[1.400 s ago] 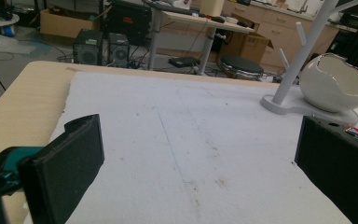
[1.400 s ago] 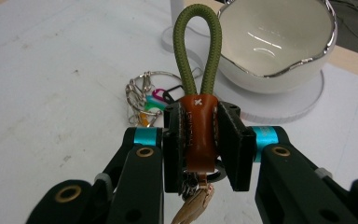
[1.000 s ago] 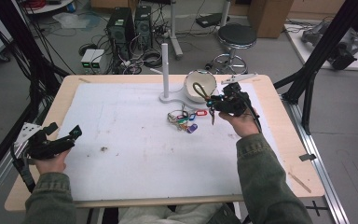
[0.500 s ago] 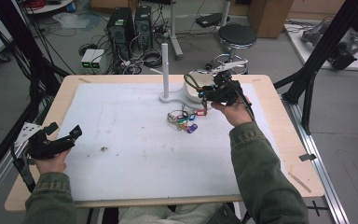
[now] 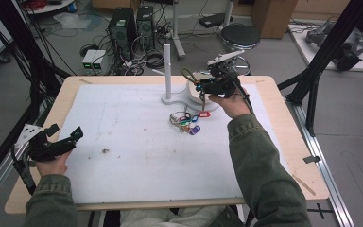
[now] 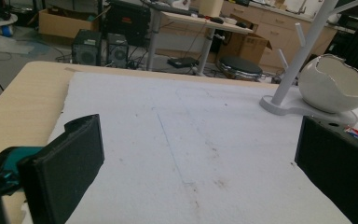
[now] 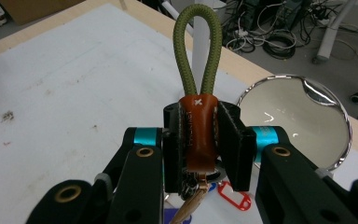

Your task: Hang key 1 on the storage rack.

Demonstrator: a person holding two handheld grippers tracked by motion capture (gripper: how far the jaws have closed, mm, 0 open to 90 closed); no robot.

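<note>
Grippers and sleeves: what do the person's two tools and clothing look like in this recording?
Both grippers are black, with flat rectangular black pads. The right gripper has turquoise collars and brass-coloured rivets on its linkage arms, and a grey plate on top in the high view. The left gripper shows a grey three-cornered plate, a black cable and a turquoise part. Both sleeves are olive green.

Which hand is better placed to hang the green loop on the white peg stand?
The right. Its claw is shut on the keyring's brown leather tab, with the green loop held up beside the white stand. The left claw rests open at the table's near left edge, far from it.
</note>
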